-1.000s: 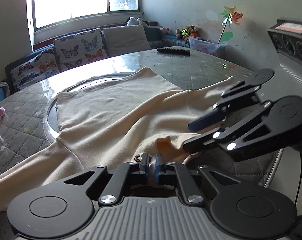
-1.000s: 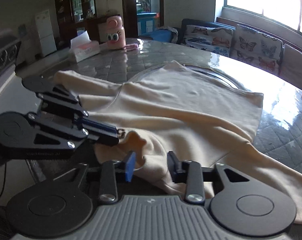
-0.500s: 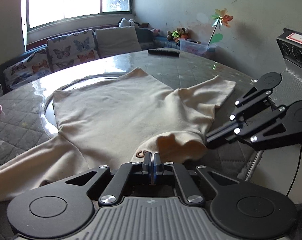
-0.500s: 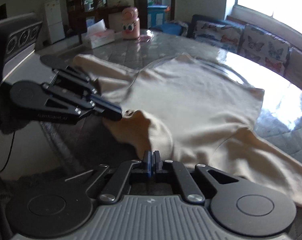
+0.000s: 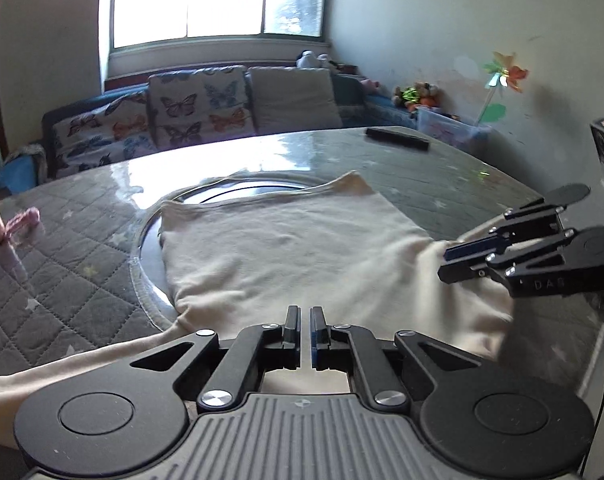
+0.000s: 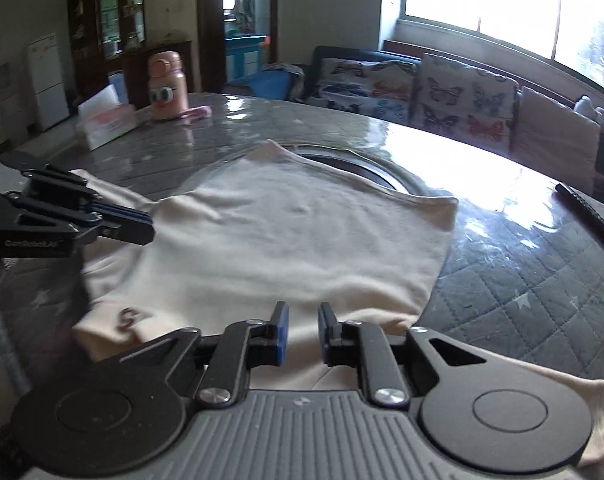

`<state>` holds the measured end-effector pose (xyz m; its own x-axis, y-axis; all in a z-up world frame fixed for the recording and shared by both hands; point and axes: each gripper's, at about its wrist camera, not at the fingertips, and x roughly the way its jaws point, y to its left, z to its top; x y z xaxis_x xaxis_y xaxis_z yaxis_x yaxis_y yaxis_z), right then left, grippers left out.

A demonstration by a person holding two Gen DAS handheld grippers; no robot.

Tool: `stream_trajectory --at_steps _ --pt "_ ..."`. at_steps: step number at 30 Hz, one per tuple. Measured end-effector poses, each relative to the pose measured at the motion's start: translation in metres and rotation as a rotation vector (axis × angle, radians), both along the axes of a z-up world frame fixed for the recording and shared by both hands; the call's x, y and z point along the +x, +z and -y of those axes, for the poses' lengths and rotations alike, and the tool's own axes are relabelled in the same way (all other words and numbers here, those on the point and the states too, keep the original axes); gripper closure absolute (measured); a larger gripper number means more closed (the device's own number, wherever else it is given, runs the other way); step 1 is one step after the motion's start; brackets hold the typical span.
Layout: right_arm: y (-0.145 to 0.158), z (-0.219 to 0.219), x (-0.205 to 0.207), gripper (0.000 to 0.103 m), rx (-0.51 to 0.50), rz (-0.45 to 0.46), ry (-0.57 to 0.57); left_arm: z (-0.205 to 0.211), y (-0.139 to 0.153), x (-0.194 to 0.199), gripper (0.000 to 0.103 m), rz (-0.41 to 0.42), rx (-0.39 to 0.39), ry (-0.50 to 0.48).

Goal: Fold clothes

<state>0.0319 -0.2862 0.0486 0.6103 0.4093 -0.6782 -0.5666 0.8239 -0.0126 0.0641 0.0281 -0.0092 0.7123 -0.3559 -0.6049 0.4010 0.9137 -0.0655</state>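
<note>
Cream shirt (image 5: 293, 248) is spread flat on the table (image 5: 442, 176), just ahead of both grippers. Left gripper (image 5: 305, 322) barely parted, right gripper (image 6: 302, 320) spread — nothing pinched. Likely soft, light, limp — best taken at an edge.

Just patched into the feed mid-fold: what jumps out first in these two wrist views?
The cream sweatshirt spread across the middle of the round quilted table dominates both views, its far hem lying over the glass turntable. Next are the two black grippers at the near edge: the left gripper with fingers barely parted, the right gripper open, both above the fabric. At the table's far side stands a pink cartoon-eyed bottle.
</note>
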Motion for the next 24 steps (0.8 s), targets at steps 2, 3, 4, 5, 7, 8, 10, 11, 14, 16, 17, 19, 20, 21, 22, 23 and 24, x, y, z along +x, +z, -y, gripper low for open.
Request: stream_trajectory --at_steps 2,3,4,5,7,8,10,11,14,16,17,19,20,21,22,23,24 --pt "-0.013 0.001 0.013 0.080 -0.018 0.005 -0.030 -0.004 -0.006 0.013 0.097 -0.007 -0.003 0.032" --pt "-0.019 0.001 0.019 0.080 -0.027 0.008 -0.044 -0.006 -0.009 0.018 0.097 -0.013 -0.004 0.044" --pt "-0.021 0.002 0.021 0.080 -0.030 0.003 -0.052 -0.009 -0.012 0.024 0.097 -0.022 -0.006 0.055" --pt "-0.024 0.005 0.023 0.080 -0.034 -0.012 -0.059 -0.011 -0.015 0.028 0.097 -0.033 -0.005 0.063" --pt "-0.030 0.012 0.023 0.080 -0.035 -0.028 -0.065 -0.017 -0.024 0.034 0.097 -0.055 0.018 0.089" --pt "-0.030 0.016 0.020 0.080 -0.041 -0.025 -0.064 -0.021 -0.027 0.036 0.097 -0.065 0.027 0.104" --pt "-0.028 0.022 0.015 0.080 -0.057 -0.033 -0.066 -0.031 -0.030 0.037 0.097 -0.069 0.010 0.124" --pt "-0.027 0.025 0.014 0.080 -0.057 -0.040 -0.065 -0.034 -0.029 0.037 0.097 -0.072 0.001 0.134" --pt "-0.022 0.030 0.014 0.077 -0.050 -0.058 -0.070 -0.037 -0.025 0.037 0.097 -0.072 -0.012 0.144" --pt "-0.015 0.029 0.018 0.077 -0.027 -0.045 -0.071 -0.034 -0.024 0.039 0.097 -0.065 -0.007 0.136" --pt "-0.014 0.028 0.021 0.076 -0.022 -0.040 -0.071 -0.031 -0.024 0.040 0.096 -0.061 -0.003 0.132" --pt "-0.015 0.025 0.030 0.074 -0.016 -0.046 -0.070 -0.028 -0.025 0.043 0.096 -0.063 0.011 0.130" --pt "-0.016 0.024 0.035 0.073 -0.014 -0.050 -0.070 -0.029 -0.027 0.044 0.096 -0.066 0.012 0.134" --pt "-0.023 0.023 0.045 0.073 -0.025 -0.070 -0.079 -0.031 -0.028 0.045 0.096 -0.068 0.008 0.137" --pt "-0.026 0.024 0.049 0.073 -0.023 -0.080 -0.092 -0.034 -0.028 0.046 0.096 -0.070 0.004 0.141" --pt "-0.027 0.025 0.051 0.073 -0.016 -0.081 -0.093 -0.036 -0.028 0.047 0.096 -0.072 0.000 0.144" --pt "-0.026 0.026 0.052 0.073 -0.013 -0.078 -0.095 -0.037 -0.028 0.047 0.096 -0.073 -0.001 0.146"
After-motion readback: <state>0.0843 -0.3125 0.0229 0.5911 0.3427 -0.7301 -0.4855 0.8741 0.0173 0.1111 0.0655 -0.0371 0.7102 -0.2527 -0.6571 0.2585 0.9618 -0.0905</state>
